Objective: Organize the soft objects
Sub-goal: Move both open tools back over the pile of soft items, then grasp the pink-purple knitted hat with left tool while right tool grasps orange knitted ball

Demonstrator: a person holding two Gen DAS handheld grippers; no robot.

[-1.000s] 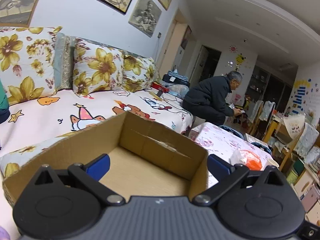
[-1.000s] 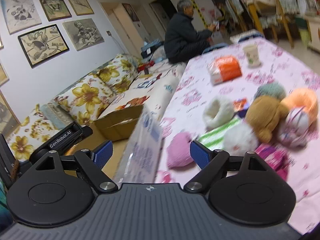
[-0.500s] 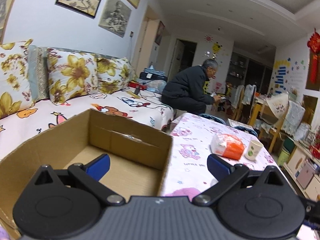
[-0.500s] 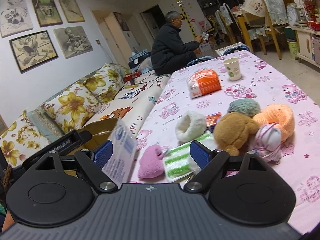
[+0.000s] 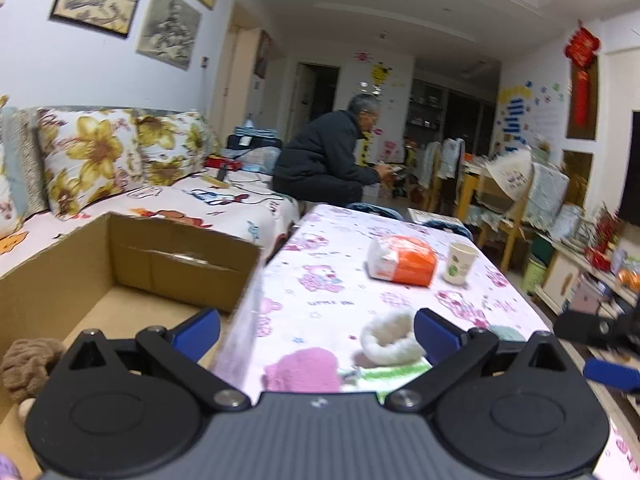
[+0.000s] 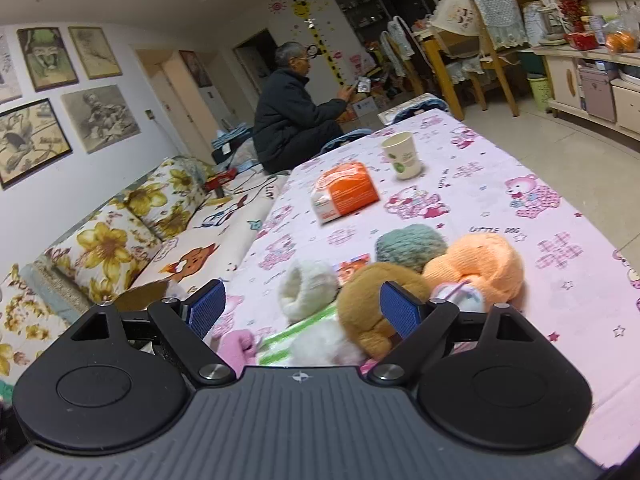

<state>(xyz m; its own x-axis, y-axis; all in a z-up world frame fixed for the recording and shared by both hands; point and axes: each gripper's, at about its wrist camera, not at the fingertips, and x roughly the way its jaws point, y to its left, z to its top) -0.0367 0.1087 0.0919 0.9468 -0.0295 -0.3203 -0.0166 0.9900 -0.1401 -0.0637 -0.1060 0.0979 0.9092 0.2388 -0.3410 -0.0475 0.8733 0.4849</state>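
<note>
pink cartoon-print tablecloth (image 6: pixel 500 168) carries the soft pile: brown plush (image 6: pixel 380 300), orange yarn (image 6: pixel 476 264), white ring (image 6: pixel 306 288). cardboard box (image 5: pixel 168 264) sits beside the table. left gripper (image 5: pixel 316 326) spread wide, empty. right gripper (image 6: pixel 304 306) likewise, over the pile.

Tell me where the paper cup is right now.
The paper cup stands upright toward the far end of the table, just right of the orange pack in both wrist views.
</note>
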